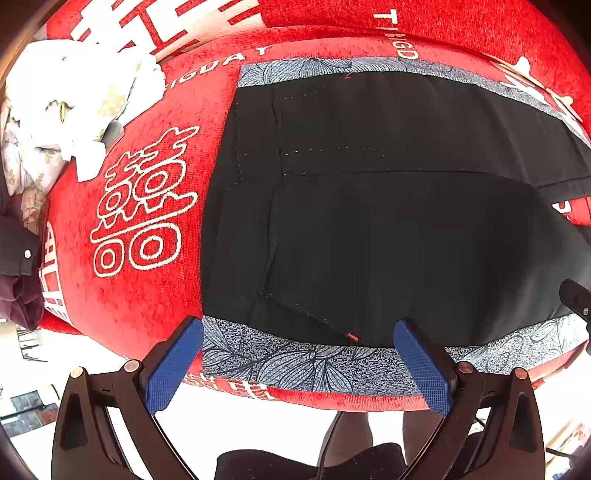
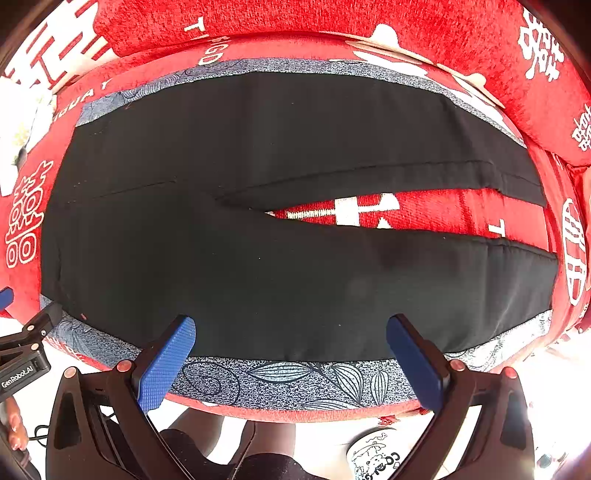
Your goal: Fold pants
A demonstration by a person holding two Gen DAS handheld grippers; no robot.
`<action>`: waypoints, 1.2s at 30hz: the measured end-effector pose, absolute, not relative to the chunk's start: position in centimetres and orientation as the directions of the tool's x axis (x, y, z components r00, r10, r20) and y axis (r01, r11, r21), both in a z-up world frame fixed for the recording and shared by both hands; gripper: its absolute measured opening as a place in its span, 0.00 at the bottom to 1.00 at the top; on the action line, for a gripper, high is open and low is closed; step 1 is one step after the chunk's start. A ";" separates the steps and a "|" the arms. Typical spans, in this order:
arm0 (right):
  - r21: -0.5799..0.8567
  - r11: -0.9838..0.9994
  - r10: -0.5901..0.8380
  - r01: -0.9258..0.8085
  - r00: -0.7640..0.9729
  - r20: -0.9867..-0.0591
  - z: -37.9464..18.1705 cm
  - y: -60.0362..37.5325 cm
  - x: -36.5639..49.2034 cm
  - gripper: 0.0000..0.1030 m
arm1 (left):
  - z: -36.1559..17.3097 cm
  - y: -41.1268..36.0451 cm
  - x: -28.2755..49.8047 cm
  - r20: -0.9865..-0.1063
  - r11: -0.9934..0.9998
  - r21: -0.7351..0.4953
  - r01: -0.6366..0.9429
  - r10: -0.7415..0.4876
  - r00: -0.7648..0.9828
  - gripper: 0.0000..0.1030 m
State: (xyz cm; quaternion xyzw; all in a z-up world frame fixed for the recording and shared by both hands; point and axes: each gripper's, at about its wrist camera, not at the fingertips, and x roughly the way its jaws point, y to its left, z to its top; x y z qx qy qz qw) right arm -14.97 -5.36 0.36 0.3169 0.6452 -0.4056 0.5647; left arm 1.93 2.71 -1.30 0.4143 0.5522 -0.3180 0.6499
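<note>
Black pants (image 2: 258, 266) lie spread flat on a red sofa seat, waist to the left, two legs running right with a gap of red cloth between them. The left wrist view shows the waist and seat part (image 1: 369, 221). A blue-grey leaf-print trim runs along the pants' near edge (image 1: 295, 362) and far edge. My left gripper (image 1: 299, 362) is open, its blue pads either side of the trim at the waist end. My right gripper (image 2: 291, 354) is open over the near leg's edge, holding nothing.
The red sofa cover (image 1: 147, 206) bears white characters; its backrest (image 2: 295, 22) rises behind. A heap of white floral cloth (image 1: 66, 110) and dark clothing (image 1: 18, 266) lie at the left. The sofa's front edge (image 2: 295, 413) is just below the grippers, floor beneath.
</note>
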 end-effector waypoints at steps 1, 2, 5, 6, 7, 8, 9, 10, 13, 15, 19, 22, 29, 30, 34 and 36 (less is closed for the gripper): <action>-0.165 0.470 -0.048 0.867 -0.161 -0.986 0.3 -5.3 -15.0 1.00 | -1.3 2.8 2.0 -0.982 0.457 0.184 0.870 0.044 0.185 1.00; -0.164 0.470 -0.048 0.867 -0.161 -0.986 0.3 -5.3 -14.9 1.00 | -1.3 2.8 2.0 -0.982 0.459 0.182 0.869 0.044 0.183 1.00; -0.164 0.470 -0.047 0.867 -0.161 -0.986 0.3 -5.3 -14.9 1.00 | -1.5 3.1 2.3 -0.982 0.465 0.182 0.866 0.046 0.182 1.00; -0.165 0.470 -0.046 0.867 -0.162 -0.986 0.3 -5.3 -15.0 1.00 | -1.5 3.2 2.3 -0.982 0.465 0.186 0.866 0.050 0.184 1.00; -0.165 0.470 -0.046 0.867 -0.163 -0.986 0.2 -5.2 -15.0 1.00 | -1.6 3.3 2.3 -0.981 0.465 0.187 0.866 0.050 0.185 1.00; -0.165 0.470 -0.046 0.867 -0.162 -0.986 0.2 -5.2 -15.1 1.00 | -1.6 3.4 2.3 -0.981 0.465 0.190 0.865 0.049 0.189 1.00; -0.165 0.469 -0.046 0.868 -0.162 -0.986 0.2 -5.2 -15.1 1.00 | -1.6 3.5 2.3 -0.981 0.465 0.188 0.865 0.050 0.186 1.00; -0.163 0.468 -0.046 0.868 -0.161 -0.986 0.2 -5.1 -15.1 1.00 | -1.6 3.6 2.3 -0.982 0.465 0.186 0.865 0.049 0.185 1.00; -0.152 0.464 -0.044 0.873 -0.149 -0.988 0.2 -5.1 -15.1 1.00 | -1.6 3.6 2.3 -0.983 0.467 0.176 0.867 0.044 0.176 1.00; -0.133 0.457 -0.040 0.880 -0.129 -0.991 0.3 -5.1 -15.2 1.00 | -1.5 3.7 2.3 -0.986 0.471 0.163 0.867 0.038 0.165 1.00; -0.076 0.444 -0.030 0.893 -0.070 -0.997 0.8 -4.9 -15.2 1.00 | -1.4 3.9 2.6 -0.990 0.485 0.133 0.864 0.019 0.141 1.00; -0.014 0.438 -0.013 0.899 -0.009 -1.000 1.1 -4.5 -15.2 1.00 | -1.5 4.4 3.1 -0.997 0.509 0.070 0.858 -0.002 0.083 1.00; 0.260 0.374 0.126 0.890 0.229 -0.965 0.7 -3.5 -15.6 1.00 | -2.5 7.8 5.9 -0.997 0.601 -0.079 0.795 -0.048 -0.063 1.00; 0.294 0.364 0.147 0.884 0.258 -0.955 0.5 -3.2 -15.6 0.99 | -2.4 8.2 6.2 -0.994 0.611 -0.104 0.785 -0.047 -0.095 1.00; 0.440 0.325 0.253 0.837 0.371 -0.893 -0.6 -1.6 -15.2 0.65 | -2.5 9.8 7.0 -0.983 0.632 -0.176 0.755 -0.077 -0.164 1.00; 0.507 0.267 0.308 0.820 0.425 -0.851 -1.7 -0.8 -15.8 0.65 | -3.0 10.7 7.3 -0.971 0.636 -0.232 0.736 -0.107 -0.214 1.00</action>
